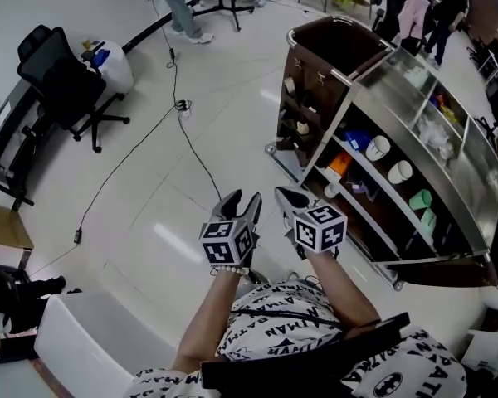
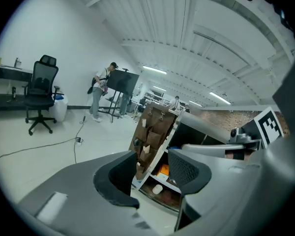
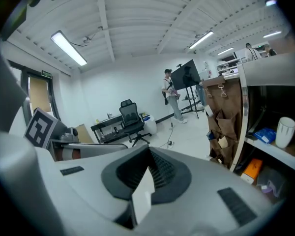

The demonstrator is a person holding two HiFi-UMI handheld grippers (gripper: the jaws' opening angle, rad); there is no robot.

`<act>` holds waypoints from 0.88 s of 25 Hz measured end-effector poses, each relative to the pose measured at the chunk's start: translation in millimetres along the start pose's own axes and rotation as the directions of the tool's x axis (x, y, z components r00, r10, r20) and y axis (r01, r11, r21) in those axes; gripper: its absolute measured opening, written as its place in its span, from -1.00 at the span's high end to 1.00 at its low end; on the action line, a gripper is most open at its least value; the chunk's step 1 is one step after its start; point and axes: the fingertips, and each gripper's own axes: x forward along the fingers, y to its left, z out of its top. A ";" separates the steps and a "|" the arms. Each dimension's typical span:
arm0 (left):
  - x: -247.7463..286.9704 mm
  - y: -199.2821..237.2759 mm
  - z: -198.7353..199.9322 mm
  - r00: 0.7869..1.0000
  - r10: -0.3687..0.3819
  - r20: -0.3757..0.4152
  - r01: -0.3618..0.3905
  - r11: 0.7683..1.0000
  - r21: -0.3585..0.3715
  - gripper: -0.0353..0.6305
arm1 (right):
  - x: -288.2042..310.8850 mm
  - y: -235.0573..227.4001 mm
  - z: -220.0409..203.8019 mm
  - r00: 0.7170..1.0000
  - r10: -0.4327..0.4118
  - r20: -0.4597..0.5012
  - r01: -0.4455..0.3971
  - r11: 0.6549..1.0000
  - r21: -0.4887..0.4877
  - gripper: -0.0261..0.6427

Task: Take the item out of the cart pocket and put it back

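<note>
In a big white-floored workroom, a housekeeping cart (image 1: 402, 85) stands to the person's front right. A brown pocket organiser (image 1: 303, 110) hangs on its near end, w/ small pale packets poking out of several pockets. The cart's open side shows shelves w/ two white cups (image 1: 378, 148), an orange box (image 1: 339, 164) & other supplies. Far left: a black office chair (image 1: 66, 81) by a desk. A thin black cable (image 1: 149, 139) trails across the glossy floor (image 1: 191, 65). A person (image 2: 99, 90) stands by a dark stand in the background.

Only bare floor lies between both grippers & the organiser, which is well apart from them.

L gripper (image 1: 242, 203): jaws spread wide, nothing between them; the organiser shows through the gap.

R gripper (image 1: 289, 196): jaws pinched together on a thin white card-like item (image 3: 142, 193), which sticks out on edge toward that gripper's camera. So the item is out of the pockets, held in the R gripper, just beside the L gripper.
</note>
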 end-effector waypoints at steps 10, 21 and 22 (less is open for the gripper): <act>17.7 -54.8 -3.4 0.999 -0.038 0.005 0.038 0.999 0.015 0.26 | -39.8 -26.4 9.6 0.999 -0.004 0.032 0.005 1.000 -0.025 0.88; 25.5 -80.0 -17.2 0.999 -0.046 -0.006 0.047 0.999 0.009 0.26 | -61.7 -47.3 5.9 0.999 -0.029 0.039 0.031 0.999 -0.039 0.88; 25.9 -81.3 -18.4 0.999 -0.045 -0.005 0.045 0.999 0.006 0.26 | -62.8 -48.9 5.1 0.999 -0.029 0.038 0.030 0.999 -0.040 0.88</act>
